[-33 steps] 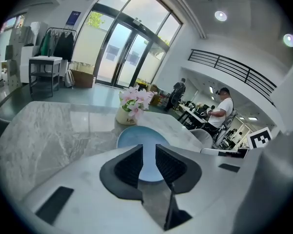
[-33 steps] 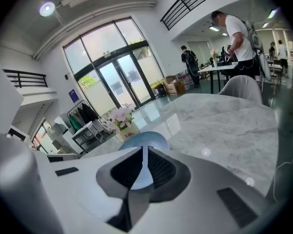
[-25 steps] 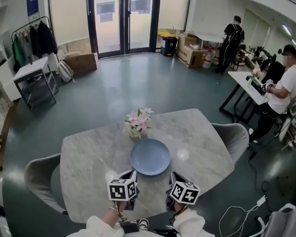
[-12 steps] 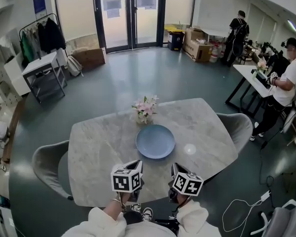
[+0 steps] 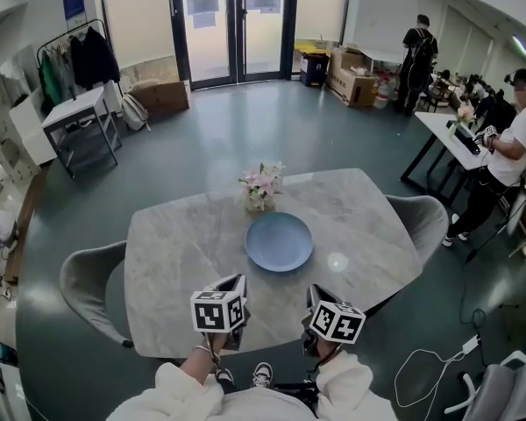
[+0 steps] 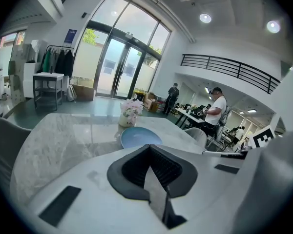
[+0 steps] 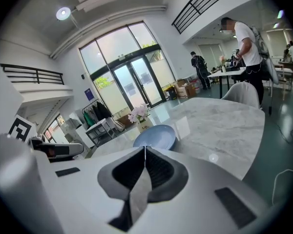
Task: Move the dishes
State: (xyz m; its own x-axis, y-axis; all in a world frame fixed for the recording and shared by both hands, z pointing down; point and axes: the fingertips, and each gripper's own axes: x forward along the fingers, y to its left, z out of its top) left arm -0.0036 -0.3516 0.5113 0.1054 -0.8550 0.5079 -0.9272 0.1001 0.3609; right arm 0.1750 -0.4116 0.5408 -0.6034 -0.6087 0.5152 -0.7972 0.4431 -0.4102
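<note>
Holding nothing, left claw [image 6: 149,149] and right claw [image 7: 145,148] closed.

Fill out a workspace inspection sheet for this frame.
Surface: grey marble table.
Job's things: one blue plate, empty, near the table's middle.
Clutter: flower vase at the plate's far side.
Grippers: left claw and right claw both shut, holding nothing, above the table's near edge, short of the plate.
Cables: white cable on the floor.
Surroundings: grey chair, second grey chair, clothes rack, cardboard boxes, glass doors, standing person.
</note>
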